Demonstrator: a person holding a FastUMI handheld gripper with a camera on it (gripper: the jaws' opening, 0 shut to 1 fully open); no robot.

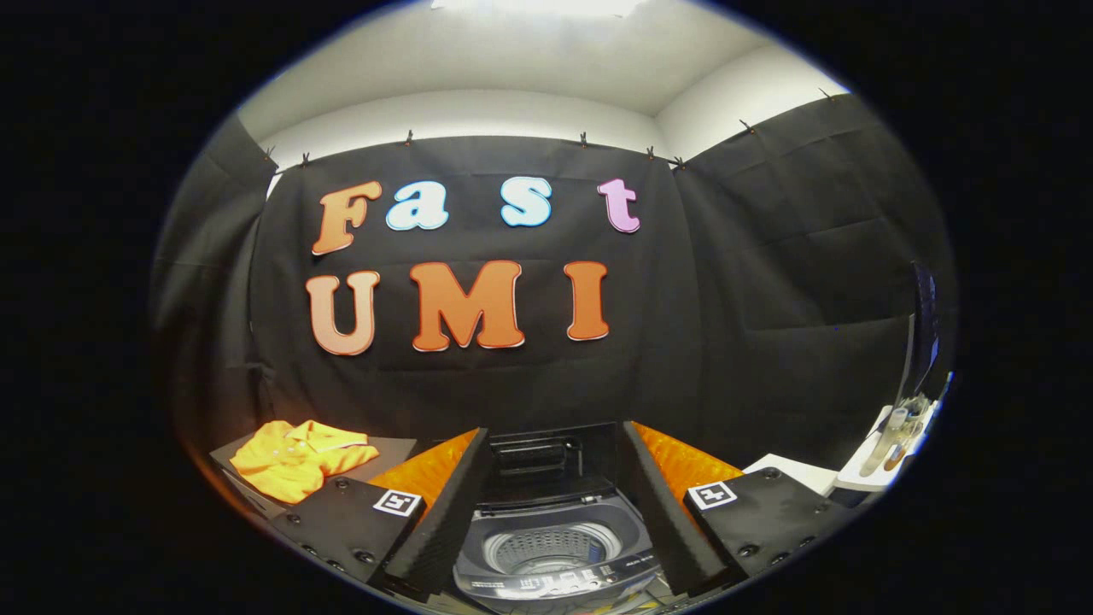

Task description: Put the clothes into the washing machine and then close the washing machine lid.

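A small top-loading washing machine stands just ahead of my fingers, framed between them. Its lid is raised upright at the back and the perforated drum lies exposed with nothing visible inside. A crumpled orange garment rests on a dark surface to the left of the left finger, beyond its tip. My gripper is open, its fingers spread wide with nothing between them.
A black cloth wall hangs close behind the washer. To the right of the right finger sits a white ledge and a white tray with small bottles, beside a dark upright screen.
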